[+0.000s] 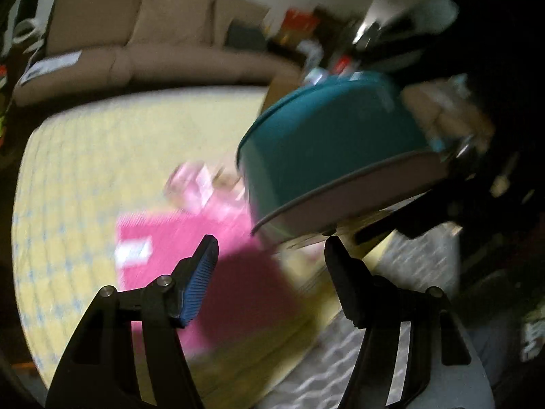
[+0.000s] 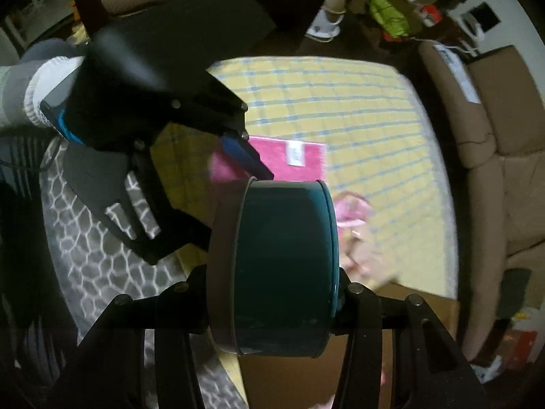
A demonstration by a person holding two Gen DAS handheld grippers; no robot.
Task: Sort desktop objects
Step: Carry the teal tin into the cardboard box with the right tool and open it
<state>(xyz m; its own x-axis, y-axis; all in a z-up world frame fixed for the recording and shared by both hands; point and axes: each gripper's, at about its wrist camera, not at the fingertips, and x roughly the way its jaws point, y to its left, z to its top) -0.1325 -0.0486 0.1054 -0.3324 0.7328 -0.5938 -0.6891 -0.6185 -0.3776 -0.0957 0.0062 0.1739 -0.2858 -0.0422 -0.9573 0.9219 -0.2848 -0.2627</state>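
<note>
While held up in the air, sits sideways: teal round tin (image 2: 286, 266), pinched tight across its flat ends by the right gripper (image 2: 272, 303), one jaw on the grey lid side, one jaw on the bottom. Round wall faces up, so long way runs jaw to jaw. Hangs over the yellow checked cover (image 2: 357, 109), near the edge by the grey patterned rug (image 2: 88, 259).

Comes close from the left: left gripper (image 1: 269, 259), jaws wide apart, nothing between them. Far jaw sits right by the grey lid (image 1: 357, 197) of the tin; cannot tell if touching. Nearer hand for taking the tin, then: the left one, and probably needs to slide around the rim.

Lies flat below: pink notebook (image 2: 289, 160). Beside it, pale pink blurry things (image 2: 351, 211), too smeared to name. Shows under the tin: brown cardboard box (image 2: 425, 310), inside hidden. Cannot tell what the tin holds; lid on.
</note>
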